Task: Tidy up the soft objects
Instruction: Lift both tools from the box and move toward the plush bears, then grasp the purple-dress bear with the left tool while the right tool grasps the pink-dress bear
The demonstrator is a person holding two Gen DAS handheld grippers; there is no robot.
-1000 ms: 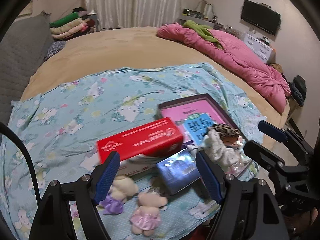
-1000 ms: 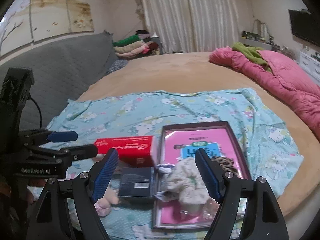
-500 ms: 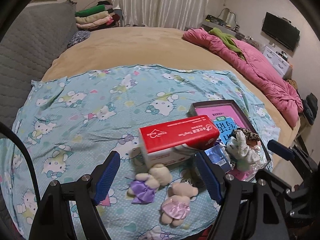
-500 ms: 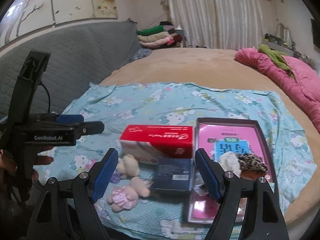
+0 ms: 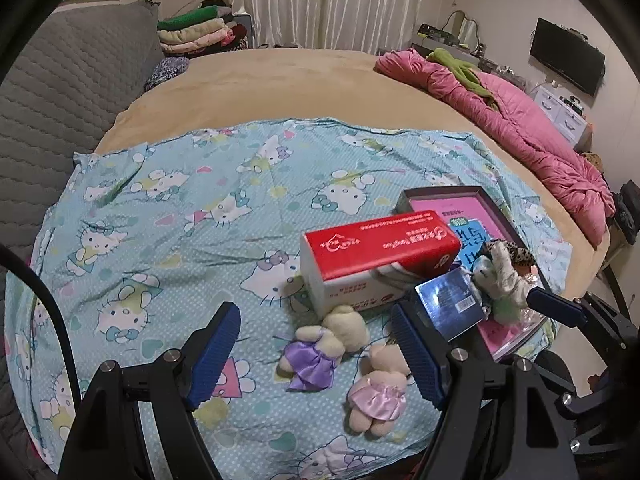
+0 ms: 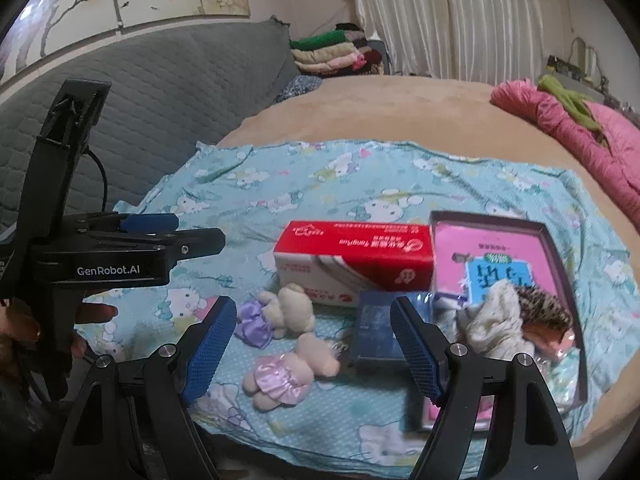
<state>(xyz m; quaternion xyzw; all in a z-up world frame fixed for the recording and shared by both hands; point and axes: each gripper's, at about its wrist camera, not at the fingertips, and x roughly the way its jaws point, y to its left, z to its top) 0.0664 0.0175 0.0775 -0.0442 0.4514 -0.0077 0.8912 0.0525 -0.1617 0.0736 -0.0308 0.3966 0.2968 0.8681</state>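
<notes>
Shifted leftward since a second ago, plush bears now fully in view. Left wrist: left gripper [image 5: 316,354] wide apart, empty, above purple-dressed bear [image 5: 320,346] beside red box [image 5: 378,256]. Right wrist: right gripper [image 6: 310,346] apart, empty, over pink-dressed bear [image 6: 288,372].

Home bedroom: large bed [image 5: 280,80], pink duvet [image 5: 520,120], curtains [image 5: 320,0].
</notes>
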